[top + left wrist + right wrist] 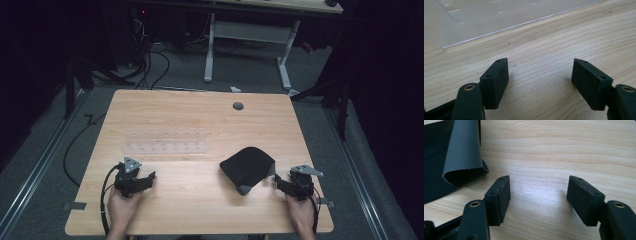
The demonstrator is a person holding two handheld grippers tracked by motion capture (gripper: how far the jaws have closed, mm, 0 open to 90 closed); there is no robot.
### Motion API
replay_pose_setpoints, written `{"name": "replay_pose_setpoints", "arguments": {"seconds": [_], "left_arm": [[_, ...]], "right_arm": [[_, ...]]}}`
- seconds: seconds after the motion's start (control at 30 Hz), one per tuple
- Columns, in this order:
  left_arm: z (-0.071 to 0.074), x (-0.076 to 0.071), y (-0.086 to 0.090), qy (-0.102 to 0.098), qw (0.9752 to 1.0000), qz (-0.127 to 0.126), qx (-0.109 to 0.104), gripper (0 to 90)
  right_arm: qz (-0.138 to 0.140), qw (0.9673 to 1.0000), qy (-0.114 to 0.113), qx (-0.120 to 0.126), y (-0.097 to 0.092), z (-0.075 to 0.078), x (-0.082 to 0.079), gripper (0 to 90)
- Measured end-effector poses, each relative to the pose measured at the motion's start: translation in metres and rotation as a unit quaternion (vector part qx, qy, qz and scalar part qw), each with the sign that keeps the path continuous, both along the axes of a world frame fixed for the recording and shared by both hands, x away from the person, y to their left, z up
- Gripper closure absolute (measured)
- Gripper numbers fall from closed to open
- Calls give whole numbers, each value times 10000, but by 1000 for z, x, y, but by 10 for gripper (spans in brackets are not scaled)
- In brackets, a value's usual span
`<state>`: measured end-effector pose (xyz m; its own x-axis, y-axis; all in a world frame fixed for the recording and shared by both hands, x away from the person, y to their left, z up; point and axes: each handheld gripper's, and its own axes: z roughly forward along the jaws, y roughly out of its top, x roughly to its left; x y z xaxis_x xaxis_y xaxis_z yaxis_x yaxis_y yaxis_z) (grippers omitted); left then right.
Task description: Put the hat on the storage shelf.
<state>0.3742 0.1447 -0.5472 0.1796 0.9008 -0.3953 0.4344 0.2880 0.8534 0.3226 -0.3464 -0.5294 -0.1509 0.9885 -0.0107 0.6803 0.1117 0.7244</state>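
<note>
On the left side of the wooden bench [200, 130], near the front edge, the person's left hand [121, 206] held the left gripper [146, 181]. It rested low on the wood. Its jaws stood wide apart, and there was only bare wood between them. In the left gripper view, the two black pads [496, 82] pointed toward a clear plastic sheet [486, 17] that lay flat on the bench a little way ahead. From above, this looked like two long clear strips [165, 141] lying side by side, just past the left gripper and not touching it.

Toward the right of the middle lay a black cloth [247, 167]. It was folded over, so its grey underside [246, 189] showed at the near edge. In the right gripper view, the cloth [439, 157] sat at the left, and its grey side curled up and over in a soft roll [464, 152].

On the right side, the person's right hand [301, 212] held the right gripper [280, 182]. It sat just beside the cloth's near corner, pointing at it. Its jaws were wide apart too, with only wood between the pads [499, 200]. The cloth was near the left pad but not between the pads.

Behind the bench, on the grey floor [240, 70], stood the white legs of another table [210, 50], and some dark cables [155, 65] trailed there.
</note>
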Motion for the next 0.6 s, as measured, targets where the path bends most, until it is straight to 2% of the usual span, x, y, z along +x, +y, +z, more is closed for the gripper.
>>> {"name": "replay_pose_setpoints", "arguments": {"seconds": [0.17, 0.37, 0.6], "left_arm": [[0, 0, 0, -2, 10000, 8, 0, 301], [0, 0, 0, -2, 10000, 2, 1, 298], [0, 0, 0, -2, 10000, -7, 3, 295]], "right_arm": [[-65, 9998, 9, 165, -3, 1, -4, 347], [34, 9991, -121, 410, -5, 7, -14, 314], [208, 9970, -433, 613, -2, 20, -25, 280]]}}
